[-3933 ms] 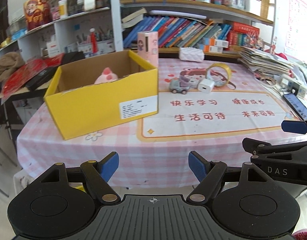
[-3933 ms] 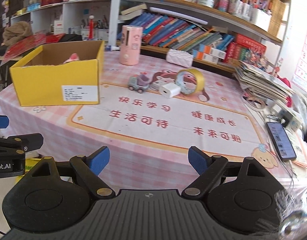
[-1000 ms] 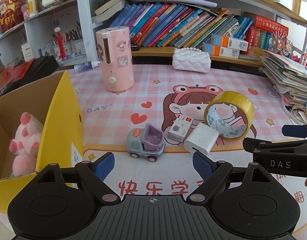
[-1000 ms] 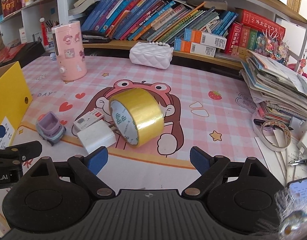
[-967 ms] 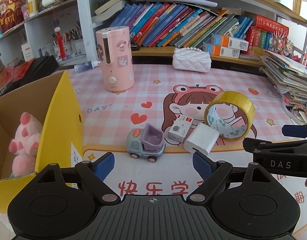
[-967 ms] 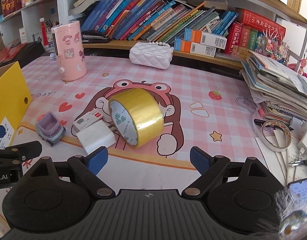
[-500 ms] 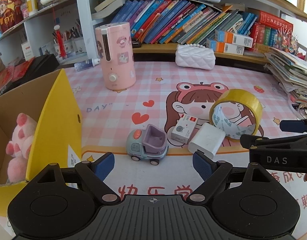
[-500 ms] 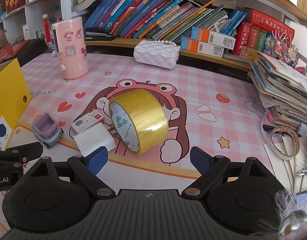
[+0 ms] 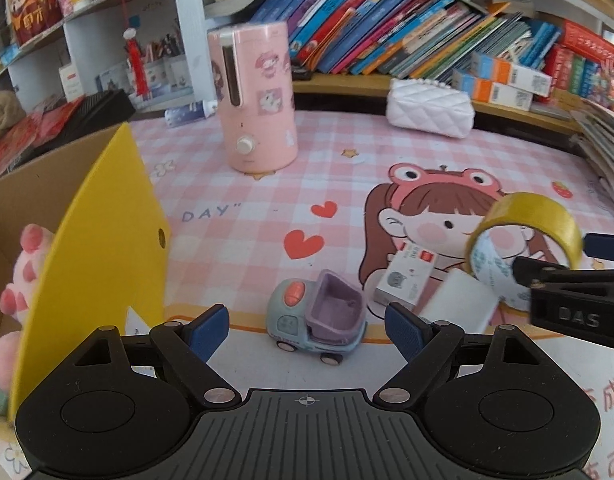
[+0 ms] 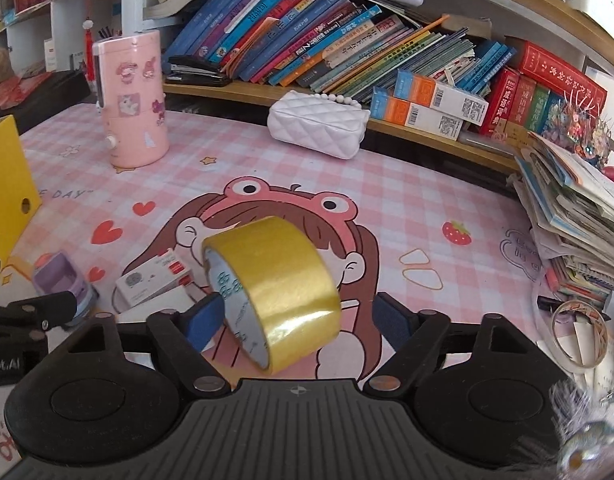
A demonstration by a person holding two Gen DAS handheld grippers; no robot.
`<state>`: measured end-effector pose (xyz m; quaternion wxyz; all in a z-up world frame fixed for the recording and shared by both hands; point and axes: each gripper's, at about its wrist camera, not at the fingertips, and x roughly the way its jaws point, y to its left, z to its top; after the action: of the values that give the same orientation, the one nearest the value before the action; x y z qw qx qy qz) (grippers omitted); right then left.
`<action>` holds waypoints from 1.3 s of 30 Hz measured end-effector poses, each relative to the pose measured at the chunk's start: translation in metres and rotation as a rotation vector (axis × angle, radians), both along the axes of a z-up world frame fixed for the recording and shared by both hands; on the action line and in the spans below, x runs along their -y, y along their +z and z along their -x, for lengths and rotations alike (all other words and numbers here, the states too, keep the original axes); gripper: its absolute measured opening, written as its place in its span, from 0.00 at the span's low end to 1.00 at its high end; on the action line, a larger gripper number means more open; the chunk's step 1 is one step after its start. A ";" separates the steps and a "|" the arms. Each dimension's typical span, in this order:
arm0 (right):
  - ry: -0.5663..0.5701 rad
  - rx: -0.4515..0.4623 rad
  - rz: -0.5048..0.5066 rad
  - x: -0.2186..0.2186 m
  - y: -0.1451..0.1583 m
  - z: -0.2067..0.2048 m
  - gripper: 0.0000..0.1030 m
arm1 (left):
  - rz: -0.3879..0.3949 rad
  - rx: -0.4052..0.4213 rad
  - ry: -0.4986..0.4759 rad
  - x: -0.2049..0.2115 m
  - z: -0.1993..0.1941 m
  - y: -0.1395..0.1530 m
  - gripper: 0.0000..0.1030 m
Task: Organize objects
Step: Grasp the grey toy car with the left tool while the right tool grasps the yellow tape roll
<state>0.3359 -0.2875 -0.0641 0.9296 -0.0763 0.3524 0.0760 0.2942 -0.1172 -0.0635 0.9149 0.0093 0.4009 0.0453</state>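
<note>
My left gripper [image 9: 307,330] is open, low over the table, with the small blue and purple toy truck [image 9: 319,312] standing between its fingers, untouched. To its left stands the open yellow box [image 9: 95,240] with a pink plush toy [image 9: 23,276] inside. My right gripper [image 10: 299,318] has its jaws closing around the yellow tape roll [image 10: 275,288], which stands on edge. The left pad is close to the roll's face and the right pad is still apart from it. A white charger [image 9: 455,306] and a small white box [image 10: 155,278] lie between the truck and the roll.
A pink humidifier [image 9: 255,100] and a white quilted purse [image 10: 319,124] stand at the back of the table before the bookshelf. A pile of papers [image 10: 579,208] and a thin tape ring [image 10: 579,332] crowd the right edge.
Both grippers moved forward and down. The truck now stands between the left fingers and the tape roll between the right ones. The right jaws have narrowed.
</note>
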 end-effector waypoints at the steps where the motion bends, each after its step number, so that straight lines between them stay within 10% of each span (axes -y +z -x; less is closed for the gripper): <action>1: -0.002 -0.003 -0.001 0.001 -0.001 -0.001 0.73 | 0.002 -0.008 0.000 -0.001 -0.003 -0.003 0.84; 14: 0.025 -0.034 -0.016 0.004 -0.004 -0.010 0.38 | 0.003 -0.062 -0.008 -0.002 -0.019 -0.023 0.79; 23: -0.052 0.011 -0.059 0.018 0.006 -0.008 0.35 | 0.041 -0.060 -0.030 -0.009 -0.019 -0.026 0.63; 27: -0.077 0.019 -0.104 0.026 0.015 -0.002 0.15 | 0.045 -0.063 -0.043 -0.008 -0.019 -0.024 0.62; 39: -0.100 0.053 -0.139 0.028 0.032 0.033 0.08 | 0.115 0.033 -0.066 -0.017 0.014 0.012 0.61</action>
<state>0.3028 -0.3150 -0.0318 0.9443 0.0042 0.3249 0.0519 0.2806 -0.0999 -0.0519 0.9215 -0.0308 0.3871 -0.0081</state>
